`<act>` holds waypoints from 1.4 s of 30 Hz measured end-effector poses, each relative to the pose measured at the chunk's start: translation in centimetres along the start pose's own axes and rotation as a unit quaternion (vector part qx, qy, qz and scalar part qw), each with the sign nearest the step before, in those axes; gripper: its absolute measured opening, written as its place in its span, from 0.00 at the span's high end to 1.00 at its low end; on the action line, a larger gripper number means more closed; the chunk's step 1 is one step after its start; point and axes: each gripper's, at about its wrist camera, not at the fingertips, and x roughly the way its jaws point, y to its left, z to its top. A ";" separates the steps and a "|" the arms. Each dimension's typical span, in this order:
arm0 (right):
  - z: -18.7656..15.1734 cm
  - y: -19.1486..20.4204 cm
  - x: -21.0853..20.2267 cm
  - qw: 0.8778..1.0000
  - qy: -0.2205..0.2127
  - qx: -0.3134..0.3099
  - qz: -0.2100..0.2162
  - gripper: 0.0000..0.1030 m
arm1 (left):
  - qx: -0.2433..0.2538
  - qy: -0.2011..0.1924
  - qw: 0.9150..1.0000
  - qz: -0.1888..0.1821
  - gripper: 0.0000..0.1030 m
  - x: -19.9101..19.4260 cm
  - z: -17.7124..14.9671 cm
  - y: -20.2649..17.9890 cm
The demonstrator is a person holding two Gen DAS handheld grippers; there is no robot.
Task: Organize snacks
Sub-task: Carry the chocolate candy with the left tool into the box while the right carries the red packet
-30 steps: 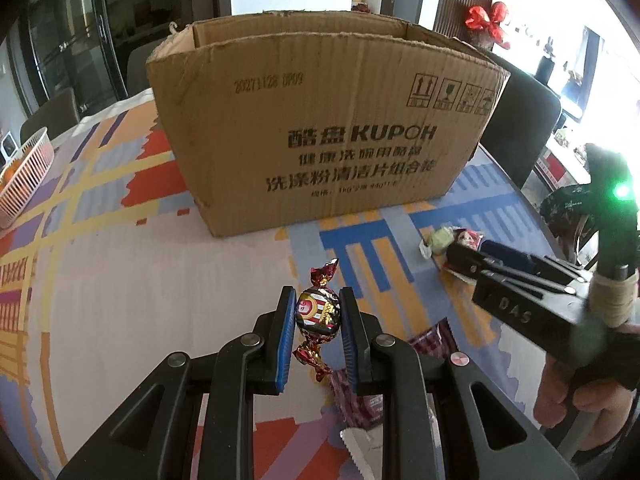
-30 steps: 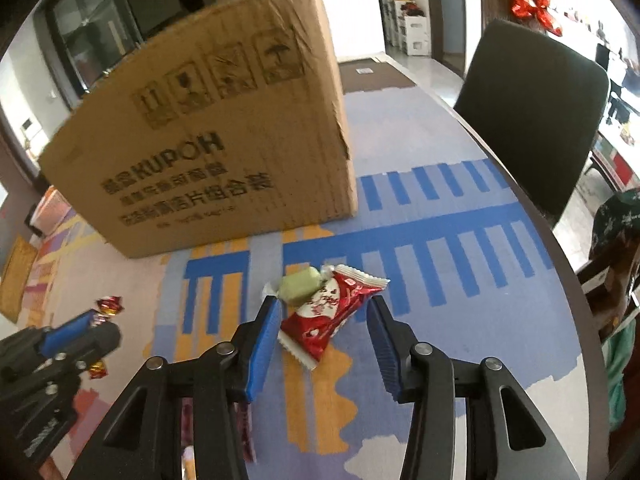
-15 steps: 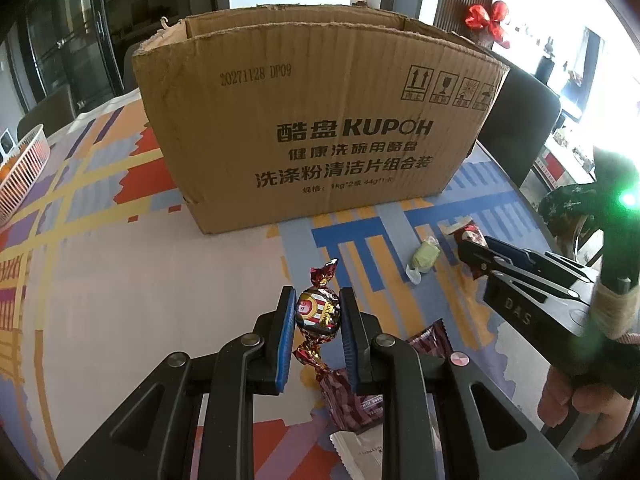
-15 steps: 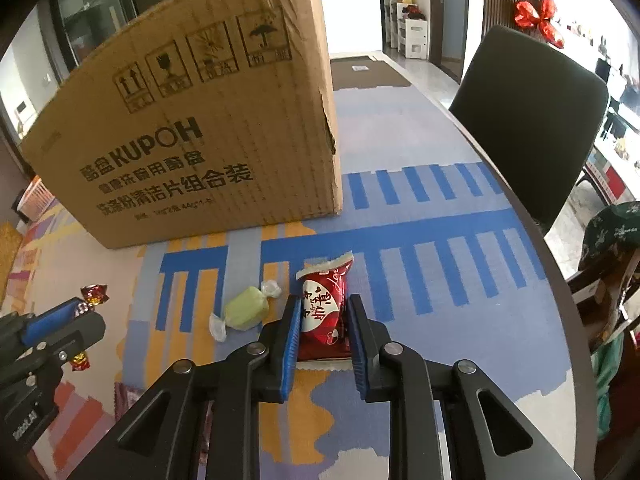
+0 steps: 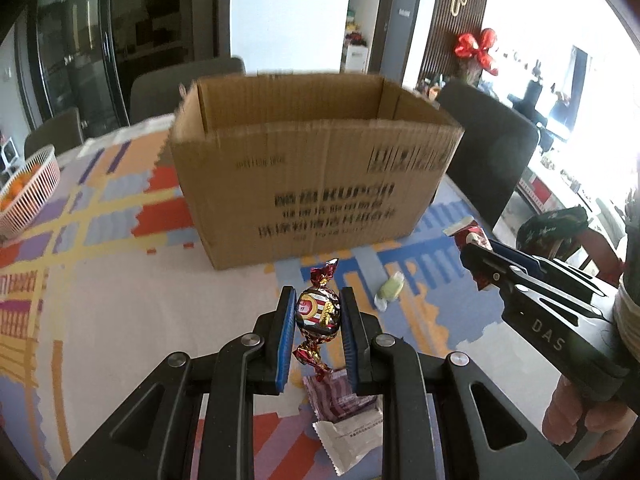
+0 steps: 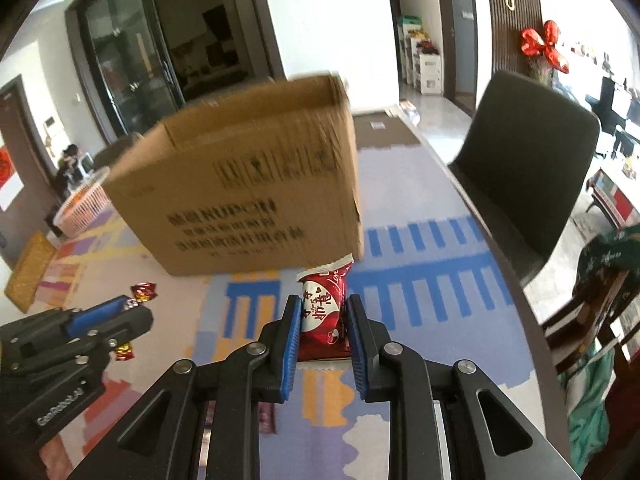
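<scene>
Right claw (image 6: 320, 320) clamps red packet (image 6: 323, 312), long axis pointing forward.

I count one cardboard box (image 5: 316, 184), one round foil-wrapped candy (image 5: 317, 314), one red snack packet (image 6: 323, 312), one green candy (image 5: 390, 291), two flat packets, one maroon packet (image 5: 340, 398) and one white packet (image 5: 352, 438), and one basket (image 5: 28, 192).

Round foil-wrapped twist candy (image 5: 317, 317) and red snack packet (image 6: 322, 317) both held upright, off table; open brown cardboard box (image 5: 316, 184) at 12 o'clock.
</scene>
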 end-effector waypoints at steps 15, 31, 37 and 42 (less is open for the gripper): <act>5.7 3.6 -5.3 0.994 -0.094 -0.028 0.044 0.77 | 0.011 -0.087 0.996 0.015 0.78 -5.4 5.2 0.9; 11.9 5.4 -4.6 0.991 -0.120 -0.039 0.048 0.77 | 0.033 -0.133 0.990 0.038 0.78 -6.3 10.5 2.1; 13.3 5.8 -3.2 0.992 -0.111 -0.060 0.032 0.77 | 0.042 -0.120 0.991 0.042 0.78 -4.3 12.2 2.4; 14.3 5.5 -1.8 0.993 -0.097 -0.067 0.022 0.77 | 0.031 -0.103 0.994 0.029 0.78 -2.4 13.5 2.8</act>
